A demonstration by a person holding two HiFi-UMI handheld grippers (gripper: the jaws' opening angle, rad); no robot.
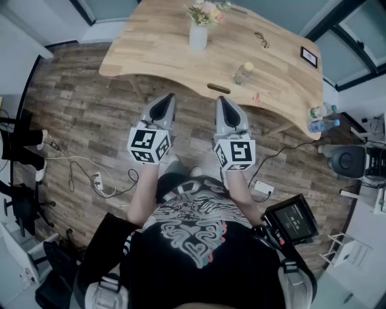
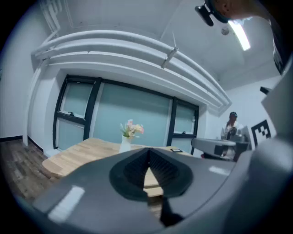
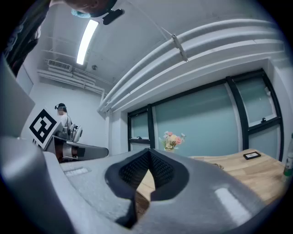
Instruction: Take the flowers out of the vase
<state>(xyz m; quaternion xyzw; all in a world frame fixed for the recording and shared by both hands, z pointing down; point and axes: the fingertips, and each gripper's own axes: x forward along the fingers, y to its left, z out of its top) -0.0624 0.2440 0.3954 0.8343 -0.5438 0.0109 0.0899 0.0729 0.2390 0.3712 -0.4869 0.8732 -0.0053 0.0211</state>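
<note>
Both grippers (image 1: 161,108) (image 1: 227,110) pressed together, empty, well short of table (image 1: 151,42). Risk: careless grab tips vase (image 1: 198,36), flowers (image 1: 206,12) spill.

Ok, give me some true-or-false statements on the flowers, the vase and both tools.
1. The flowers stand in the vase. True.
2. The left tool holds a flower. False: it is shut on nothing.
3. The right tool is shut. True.
4. The vase lies on its side. False: it stands upright on the table.
5. The right tool touches the vase. False: it is over the floor, short of the table.
6. A bottle stands on the table. True.
</note>
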